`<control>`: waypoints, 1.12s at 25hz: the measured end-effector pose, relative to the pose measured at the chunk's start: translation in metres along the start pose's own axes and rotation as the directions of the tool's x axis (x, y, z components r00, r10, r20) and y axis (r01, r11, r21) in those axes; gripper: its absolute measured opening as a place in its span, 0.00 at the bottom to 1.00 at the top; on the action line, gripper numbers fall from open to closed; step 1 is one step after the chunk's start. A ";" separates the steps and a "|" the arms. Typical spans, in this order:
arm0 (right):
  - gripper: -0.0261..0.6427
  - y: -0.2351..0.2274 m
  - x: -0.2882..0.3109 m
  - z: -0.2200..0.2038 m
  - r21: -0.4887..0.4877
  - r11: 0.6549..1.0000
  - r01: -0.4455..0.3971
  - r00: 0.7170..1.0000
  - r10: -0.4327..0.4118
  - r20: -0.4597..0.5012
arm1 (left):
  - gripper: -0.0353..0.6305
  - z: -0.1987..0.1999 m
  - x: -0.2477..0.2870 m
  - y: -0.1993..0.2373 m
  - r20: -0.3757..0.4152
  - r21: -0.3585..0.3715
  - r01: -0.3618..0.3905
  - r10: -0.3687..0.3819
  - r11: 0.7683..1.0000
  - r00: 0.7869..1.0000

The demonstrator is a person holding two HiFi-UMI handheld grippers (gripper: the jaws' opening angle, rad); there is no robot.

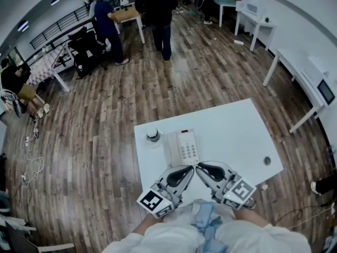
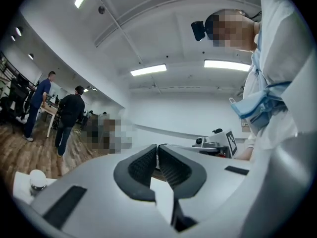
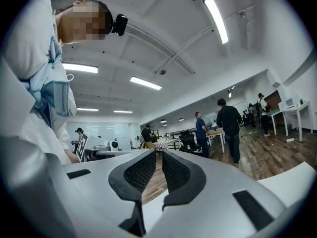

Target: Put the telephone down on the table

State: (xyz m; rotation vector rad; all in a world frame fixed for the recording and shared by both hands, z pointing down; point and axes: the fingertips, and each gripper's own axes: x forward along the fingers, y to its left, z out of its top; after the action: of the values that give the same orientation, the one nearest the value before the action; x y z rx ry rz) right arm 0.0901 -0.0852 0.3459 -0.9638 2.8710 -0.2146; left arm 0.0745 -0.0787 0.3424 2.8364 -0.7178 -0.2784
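A white desk telephone (image 1: 183,147), with its handset on the left and its keypad on the right, lies flat on the white table (image 1: 237,133). Both grippers hang above the table's near edge, close to my chest, with their tips turned toward each other just short of the phone. Neither touches it. My left gripper (image 1: 190,168) (image 2: 157,147) is shut, tips together and nothing between them. My right gripper (image 1: 199,166) (image 3: 158,152) shows a narrow slit between its pads and holds nothing.
A small round cup-like thing (image 1: 153,136) stands on the table left of the phone. A cable hole (image 1: 267,161) sits near the table's right edge. People (image 1: 158,15) stand far back on the wood floor, and desks (image 1: 300,83) line the right wall.
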 end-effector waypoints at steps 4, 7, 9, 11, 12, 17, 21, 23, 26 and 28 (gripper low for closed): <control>0.13 0.001 -0.007 0.005 0.010 1.000 0.005 1.000 -0.005 0.014 | 0.06 0.010 -0.008 0.000 0.022 0.006 -0.018 0.018 1.000 1.000; 0.13 0.001 -0.011 0.008 0.030 0.999 0.026 1.000 -0.026 0.016 | 0.06 0.016 -0.016 0.002 0.030 0.015 -0.037 0.037 0.999 0.999; 0.13 0.000 -0.015 0.012 0.036 0.999 0.038 0.999 -0.039 0.031 | 0.06 0.019 -0.021 0.004 0.032 0.017 -0.050 0.049 0.999 0.998; 0.13 0.000 -0.017 0.015 0.049 0.998 0.041 0.998 -0.043 0.035 | 0.06 0.022 -0.024 0.006 0.035 0.017 -0.061 0.060 0.998 0.998; 0.13 0.000 -0.017 0.016 0.053 0.998 0.039 0.998 -0.041 0.037 | 0.06 0.023 -0.025 0.007 0.038 0.015 -0.063 0.063 0.998 0.997; 0.12 0.004 -0.017 0.017 0.030 0.999 0.033 0.999 -0.034 0.019 | 0.06 0.024 -0.025 0.008 0.036 0.002 -0.060 0.060 0.998 0.998; 0.09 0.008 -0.018 0.009 0.026 0.999 0.039 0.999 -0.038 -0.017 | 0.06 0.020 -0.025 0.006 0.028 -0.002 -0.051 0.052 0.999 0.998; 0.09 0.008 -0.018 0.009 0.036 0.999 0.039 0.999 -0.039 -0.020 | 0.06 0.020 -0.025 0.006 0.025 -0.003 -0.048 0.048 0.999 0.999; 0.09 0.008 -0.018 0.015 0.044 0.999 0.031 0.999 -0.030 -0.016 | 0.06 0.022 -0.026 0.006 0.028 -0.008 -0.041 0.041 0.999 0.999; 0.09 0.007 -0.019 0.022 0.050 0.998 0.025 1.000 -0.025 -0.005 | 0.06 0.025 -0.025 0.006 0.030 -0.008 -0.036 0.036 0.999 0.999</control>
State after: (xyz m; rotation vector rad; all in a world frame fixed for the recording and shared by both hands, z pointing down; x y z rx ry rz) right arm 0.1042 -0.0698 0.3245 -0.9914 2.8447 -0.2900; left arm 0.0445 -0.0752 0.3231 2.8151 -0.7713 -0.3184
